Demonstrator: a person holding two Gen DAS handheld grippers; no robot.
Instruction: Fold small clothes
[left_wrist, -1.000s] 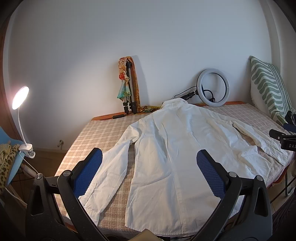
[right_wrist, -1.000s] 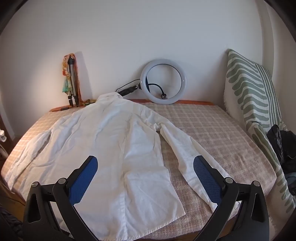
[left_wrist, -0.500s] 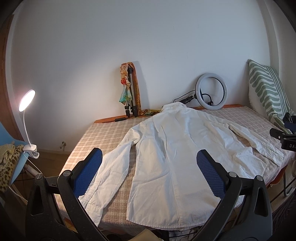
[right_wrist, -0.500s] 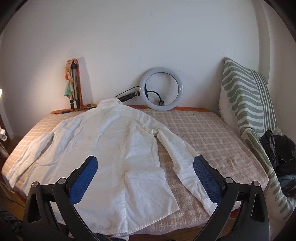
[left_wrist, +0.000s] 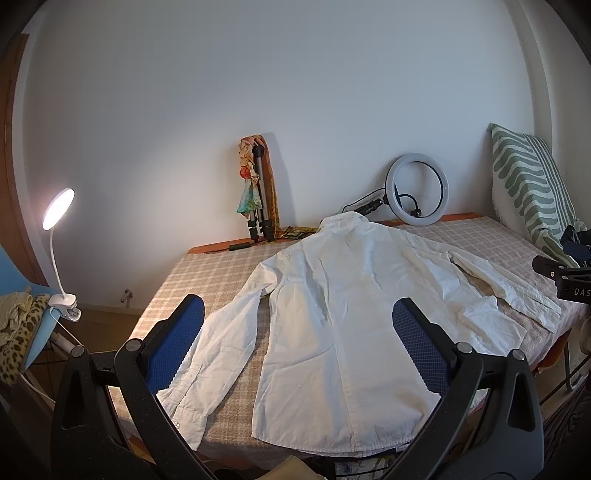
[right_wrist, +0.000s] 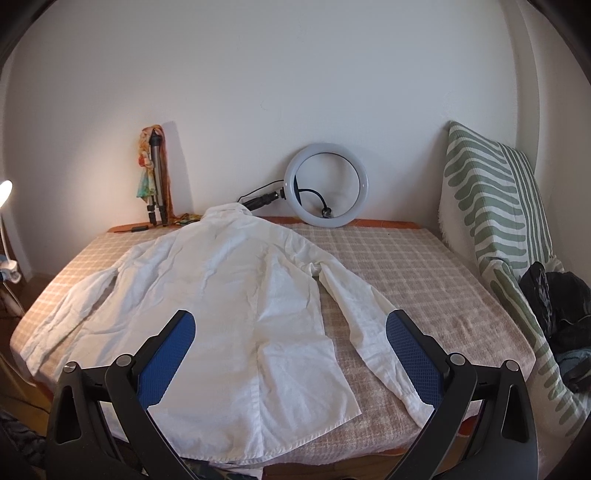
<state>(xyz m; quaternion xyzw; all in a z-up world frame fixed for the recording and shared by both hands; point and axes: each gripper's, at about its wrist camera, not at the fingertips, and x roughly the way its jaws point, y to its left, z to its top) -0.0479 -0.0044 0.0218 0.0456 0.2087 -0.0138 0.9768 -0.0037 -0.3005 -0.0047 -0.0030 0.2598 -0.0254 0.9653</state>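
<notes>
Both grippers are hovering short of the bed, pointing level across it. In the left wrist view, the left gripper (left_wrist: 297, 334) is gaping wide with nothing between its blue dimpled pads (left_wrist: 176, 341). In the right wrist view, the right gripper (right_wrist: 290, 352) is spreading just as wide, touching nothing. Lying flat, back up, on the checked bedspread (right_wrist: 406, 266) is a creased white shirt (right_wrist: 236, 295), its collar pointing to 12 o'clock and its sleeves splaying toward 8 and 4 o'clock. A ring light (right_wrist: 327, 184) is leaning on the wall at 12 o'clock.
</notes>
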